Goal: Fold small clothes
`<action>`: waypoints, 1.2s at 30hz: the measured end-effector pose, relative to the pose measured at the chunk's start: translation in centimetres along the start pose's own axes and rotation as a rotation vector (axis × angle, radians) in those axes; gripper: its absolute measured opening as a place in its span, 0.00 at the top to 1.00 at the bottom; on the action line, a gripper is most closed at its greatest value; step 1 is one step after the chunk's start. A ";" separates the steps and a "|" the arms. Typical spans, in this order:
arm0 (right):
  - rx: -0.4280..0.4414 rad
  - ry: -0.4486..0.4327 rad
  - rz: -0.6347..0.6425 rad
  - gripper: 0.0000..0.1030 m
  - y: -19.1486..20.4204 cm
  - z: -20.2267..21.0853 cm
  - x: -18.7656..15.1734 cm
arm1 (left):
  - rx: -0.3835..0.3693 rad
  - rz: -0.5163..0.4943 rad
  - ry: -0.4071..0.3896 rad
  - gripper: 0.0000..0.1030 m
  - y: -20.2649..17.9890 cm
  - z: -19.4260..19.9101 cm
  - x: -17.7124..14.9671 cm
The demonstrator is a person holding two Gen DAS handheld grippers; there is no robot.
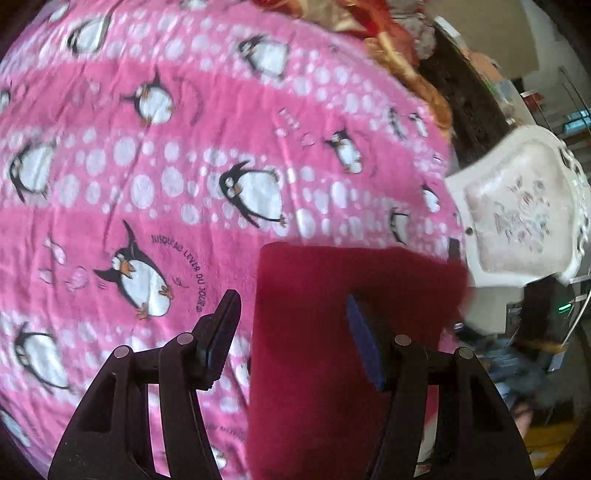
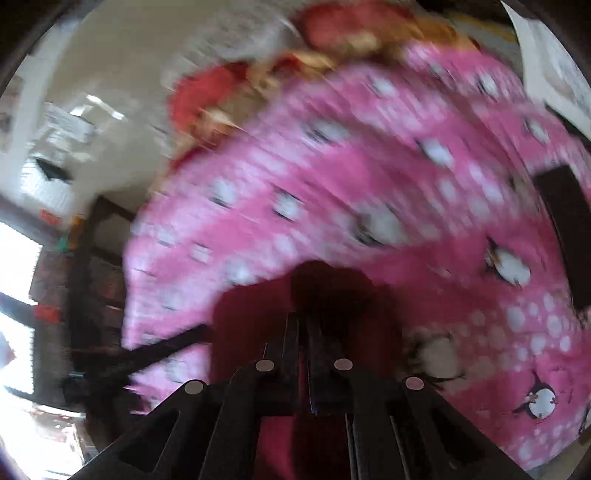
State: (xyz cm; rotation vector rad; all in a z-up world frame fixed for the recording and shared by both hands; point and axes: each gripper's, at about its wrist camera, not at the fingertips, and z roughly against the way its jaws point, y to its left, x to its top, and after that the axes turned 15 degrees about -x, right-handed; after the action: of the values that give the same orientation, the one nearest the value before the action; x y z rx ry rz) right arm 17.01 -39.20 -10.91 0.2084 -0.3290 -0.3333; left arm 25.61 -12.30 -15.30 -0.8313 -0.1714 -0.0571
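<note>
A dark red garment lies folded flat on a pink penguin blanket, near its right edge. My left gripper hangs open over it. One finger is above the garment and the other finger is above the blanket, and neither presses on the cloth. The right wrist view is blurred by motion. There my right gripper has its jaws together, with the dark red garment bunched at the tips and spread beneath them on the pink blanket.
A white ornate chair stands just beyond the blanket's right edge. A heap of red and gold cloth lies at the far end, and shows as blurred red and gold cloth in the right wrist view. Dark furniture and floor clutter lie lower right.
</note>
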 end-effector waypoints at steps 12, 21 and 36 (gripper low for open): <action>0.246 -0.065 -0.112 0.04 -4.1 4.1 -2.6 | -0.153 0.089 0.011 0.32 3.5 1.5 -1.4; 0.281 0.163 -0.099 0.04 -3.7 -4.6 -2.4 | -0.228 0.165 0.017 0.24 5.3 -0.2 -0.9; 0.479 0.164 -0.107 0.67 0.3 -2.3 -1.2 | -0.307 0.106 -0.118 0.71 3.0 12.7 0.4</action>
State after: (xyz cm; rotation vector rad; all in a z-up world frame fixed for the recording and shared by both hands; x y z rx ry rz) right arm 16.87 -38.17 -13.31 0.7224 -0.2311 -0.3369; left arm 24.72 -0.89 -9.08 -1.1499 -0.2329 0.0667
